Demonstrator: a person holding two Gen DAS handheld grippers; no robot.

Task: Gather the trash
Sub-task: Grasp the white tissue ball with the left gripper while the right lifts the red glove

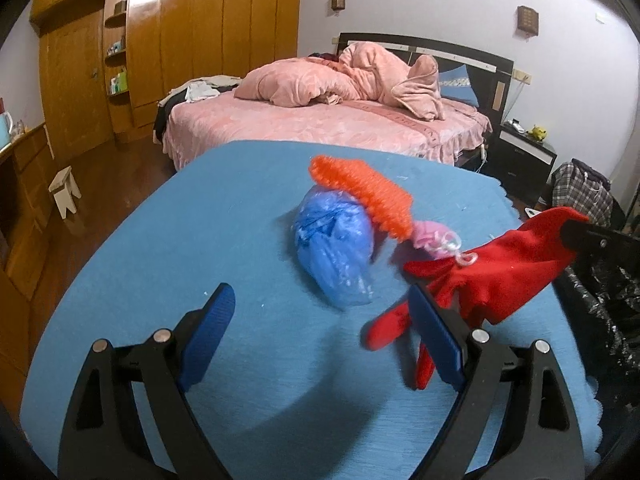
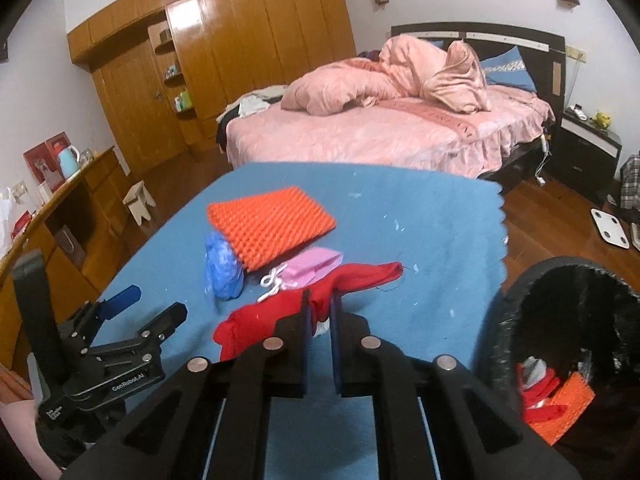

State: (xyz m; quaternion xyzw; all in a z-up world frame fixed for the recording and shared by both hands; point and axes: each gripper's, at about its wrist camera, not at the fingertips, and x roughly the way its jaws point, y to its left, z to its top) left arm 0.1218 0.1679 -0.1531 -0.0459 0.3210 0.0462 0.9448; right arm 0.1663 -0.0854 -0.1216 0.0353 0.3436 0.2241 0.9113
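The right gripper (image 2: 321, 312) is clamped on a limp red cloth (image 2: 276, 320) — its blue-padded jaws pinch a fold, and the rest droops to either side of them, one end trailing onto the blue felt-covered table (image 2: 420, 240) ahead. In the left wrist view the same red cloth (image 1: 500, 276) hangs off the table; the fingers holding it are cut off at the right edge.

The left gripper (image 1: 320, 312) hovers with its jaws wide apart and nothing between them. Just ahead of it lies a crumpled blue plastic bag (image 1: 336, 248), with an orange ribbed foam sheet (image 1: 368, 196) resting on top. Beyond the cloth sits a small pink paper piece (image 1: 430, 238) with a white looped string (image 1: 466, 258), partly blurred.

To the right of the right gripper stands a black-lined waste bin (image 2: 520, 300) — red and orange scraps show inside, its far side cut off.
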